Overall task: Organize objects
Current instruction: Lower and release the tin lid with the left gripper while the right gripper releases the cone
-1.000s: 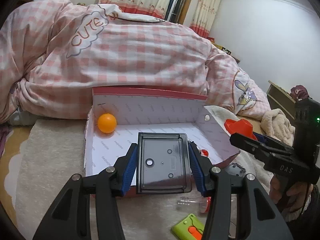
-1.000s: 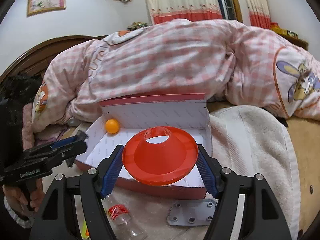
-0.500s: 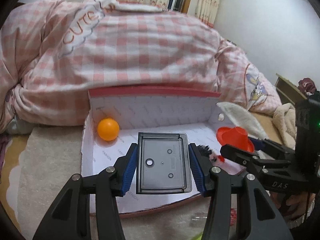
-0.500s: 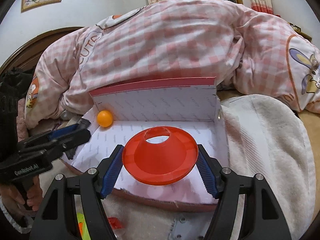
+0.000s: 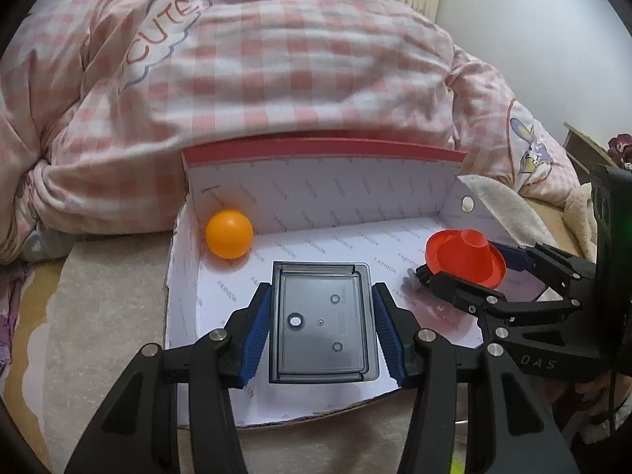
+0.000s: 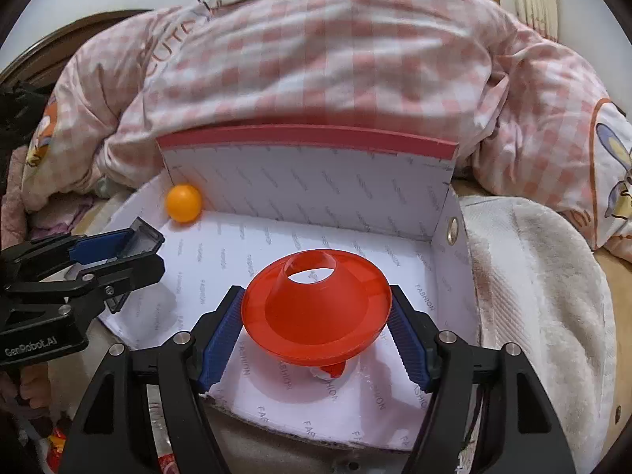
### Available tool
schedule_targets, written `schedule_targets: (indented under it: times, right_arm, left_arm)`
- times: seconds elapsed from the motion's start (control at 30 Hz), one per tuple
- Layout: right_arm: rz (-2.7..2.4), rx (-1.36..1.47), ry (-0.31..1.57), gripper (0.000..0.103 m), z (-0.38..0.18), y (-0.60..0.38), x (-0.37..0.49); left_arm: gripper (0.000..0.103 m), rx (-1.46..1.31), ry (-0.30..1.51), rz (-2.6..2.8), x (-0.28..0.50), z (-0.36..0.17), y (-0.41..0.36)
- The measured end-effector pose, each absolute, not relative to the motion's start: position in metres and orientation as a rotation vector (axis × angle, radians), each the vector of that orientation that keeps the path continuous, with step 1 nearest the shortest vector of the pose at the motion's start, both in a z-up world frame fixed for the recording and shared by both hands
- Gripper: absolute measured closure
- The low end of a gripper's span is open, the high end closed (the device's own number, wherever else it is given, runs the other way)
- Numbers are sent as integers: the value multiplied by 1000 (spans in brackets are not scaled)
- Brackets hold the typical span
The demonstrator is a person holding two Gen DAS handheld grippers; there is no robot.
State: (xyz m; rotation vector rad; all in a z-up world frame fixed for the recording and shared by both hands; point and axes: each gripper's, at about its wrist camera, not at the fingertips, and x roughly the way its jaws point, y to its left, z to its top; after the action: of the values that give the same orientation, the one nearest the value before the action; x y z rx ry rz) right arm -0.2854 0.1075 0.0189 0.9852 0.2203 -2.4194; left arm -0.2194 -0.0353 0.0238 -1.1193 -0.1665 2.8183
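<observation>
Hand-held gripper (image 5: 322,318) over bed (image 5: 98,308), seemingly.

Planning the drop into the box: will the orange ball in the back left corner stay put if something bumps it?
Probably not. The orange ball is a smooth sphere on the box's flat paper floor, so a nudge likely rolls it. It looks like a light table-tennis ball. The back and left walls beside it should stop it that way; towards the open front it may roll free.

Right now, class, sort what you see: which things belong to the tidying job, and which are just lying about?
Part of the job:
- red cone, clamped in the right gripper
- dark plastic tray, clamped in the left gripper
- orange ball, in the box
- open box

Lying about:
- checked quilt
- white towel
</observation>
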Motion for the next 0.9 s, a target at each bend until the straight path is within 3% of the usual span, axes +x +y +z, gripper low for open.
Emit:
schedule_targets:
  times: [0.2,0.5,0.9]
  right_arm:
    - [-2379,1007,353,30,14,99,-290]
    - [-2364,1019,357,29,13,99,-294]
    - [-2371,1017,342,29,13,101,-291]
  left_arm:
    - [53,-1161,-148,2813,-225,18,-35]
    - [53,-1190,-35,2820,-227,12,-29]
    - [53,-1197,-72,2793,-228,12,-31]
